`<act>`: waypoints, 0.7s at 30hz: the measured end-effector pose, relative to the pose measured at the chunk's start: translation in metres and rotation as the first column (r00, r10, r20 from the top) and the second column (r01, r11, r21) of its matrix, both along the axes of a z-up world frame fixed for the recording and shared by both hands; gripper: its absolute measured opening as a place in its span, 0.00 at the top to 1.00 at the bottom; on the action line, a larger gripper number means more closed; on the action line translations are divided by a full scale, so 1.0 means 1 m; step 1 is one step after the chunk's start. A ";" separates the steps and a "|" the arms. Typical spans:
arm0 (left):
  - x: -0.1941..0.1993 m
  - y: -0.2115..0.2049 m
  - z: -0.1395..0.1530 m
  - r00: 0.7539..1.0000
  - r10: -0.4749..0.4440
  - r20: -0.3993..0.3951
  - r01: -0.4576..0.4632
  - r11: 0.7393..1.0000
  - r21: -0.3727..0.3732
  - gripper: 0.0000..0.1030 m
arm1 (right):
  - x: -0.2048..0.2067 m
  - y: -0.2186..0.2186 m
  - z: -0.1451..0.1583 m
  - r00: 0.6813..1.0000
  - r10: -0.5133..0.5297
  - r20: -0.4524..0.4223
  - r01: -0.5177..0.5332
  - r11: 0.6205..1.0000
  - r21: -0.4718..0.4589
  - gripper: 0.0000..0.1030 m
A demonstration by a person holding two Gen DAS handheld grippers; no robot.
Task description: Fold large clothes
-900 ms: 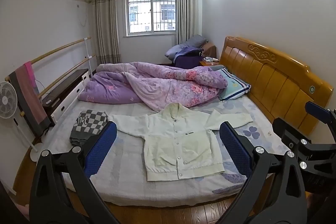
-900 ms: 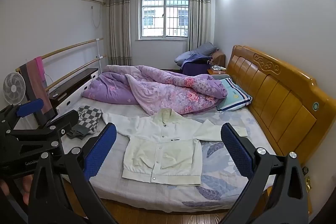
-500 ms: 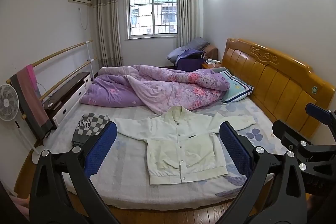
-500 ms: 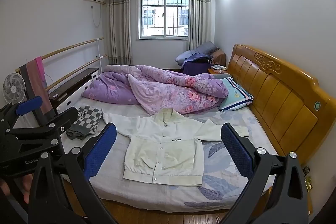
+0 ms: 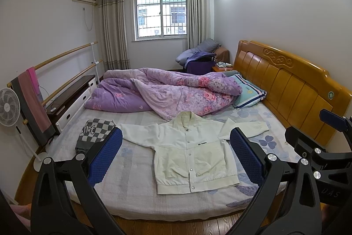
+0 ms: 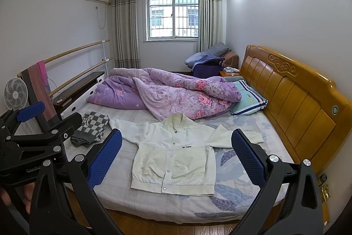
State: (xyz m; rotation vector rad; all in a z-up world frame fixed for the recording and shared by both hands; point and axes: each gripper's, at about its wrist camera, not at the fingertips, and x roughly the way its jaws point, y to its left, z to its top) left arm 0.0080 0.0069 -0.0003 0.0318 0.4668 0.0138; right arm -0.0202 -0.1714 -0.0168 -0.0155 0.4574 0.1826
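Observation:
A cream snap-button jacket (image 5: 193,153) lies flat and face up on the bed, sleeves spread, hem toward me; it also shows in the right wrist view (image 6: 176,155). My left gripper (image 5: 176,155) is open and empty, held back from the bed's near edge, well short of the jacket. My right gripper (image 6: 176,155) is open and empty, at a similar distance. The right gripper's body shows at the right edge of the left wrist view; the left gripper's body shows at the left of the right wrist view.
A folded checkered garment (image 5: 94,131) lies left of the jacket. A purple floral quilt (image 5: 167,96) is heaped behind it, with a striped pillow (image 5: 248,94) by the wooden headboard (image 5: 286,85). A fan (image 5: 8,107) and a rail stand at left. Wooden floor lies below the mattress edge.
Both cameras have tilted or drifted slightly; the jacket sits a little higher in view. The jacket and both grippers' opening are unchanged.

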 end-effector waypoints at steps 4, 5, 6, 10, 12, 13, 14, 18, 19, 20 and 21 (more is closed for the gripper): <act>0.002 0.001 -0.002 1.000 -0.001 -0.002 0.001 1.000 -0.002 0.04 | 0.001 0.002 0.000 1.000 0.000 0.006 0.000 1.000 0.005 0.07; 0.001 0.001 -0.002 1.000 0.000 -0.001 0.000 1.000 -0.003 0.04 | 0.000 0.002 -0.003 1.000 0.000 0.006 0.000 1.000 0.005 0.07; 0.002 0.002 -0.001 1.000 0.000 -0.003 0.000 1.000 -0.003 0.04 | 0.000 0.001 -0.003 1.000 0.000 0.006 0.000 1.000 0.006 0.07; 0.002 0.004 -0.003 1.000 -0.003 -0.007 0.003 1.000 -0.005 0.04 | -0.002 -0.001 -0.003 1.000 0.000 0.004 0.000 1.000 0.009 0.07; 0.003 0.004 -0.004 1.000 -0.001 -0.004 0.001 1.000 -0.003 0.04 | -0.002 -0.002 -0.003 1.000 0.000 0.003 0.000 1.000 0.011 0.07; 0.002 0.005 -0.003 1.000 -0.002 -0.006 0.002 1.000 -0.003 0.04 | -0.002 -0.002 -0.003 1.000 0.001 0.003 -0.001 1.000 0.011 0.07; 0.001 0.004 -0.001 1.000 -0.002 -0.006 0.002 1.000 -0.002 0.04 | -0.002 -0.001 -0.004 1.000 0.002 0.001 -0.002 1.000 0.011 0.07; 0.000 0.003 -0.002 1.000 0.000 -0.008 0.000 1.000 0.002 0.04 | -0.002 -0.004 -0.007 1.000 0.001 -0.007 -0.001 1.000 0.020 0.07; 0.001 0.004 -0.002 1.000 -0.001 -0.011 0.001 1.000 0.003 0.04 | -0.002 -0.004 -0.007 1.000 0.001 -0.010 0.000 1.000 0.023 0.07; -0.001 0.004 -0.003 1.000 -0.003 -0.009 0.003 1.000 0.002 0.04 | -0.001 -0.005 -0.007 1.000 0.002 -0.014 -0.002 1.000 0.027 0.07; 0.000 0.003 -0.004 1.000 -0.004 -0.010 0.004 1.000 0.006 0.04 | 0.002 -0.009 -0.006 1.000 0.005 -0.019 -0.004 1.000 0.030 0.07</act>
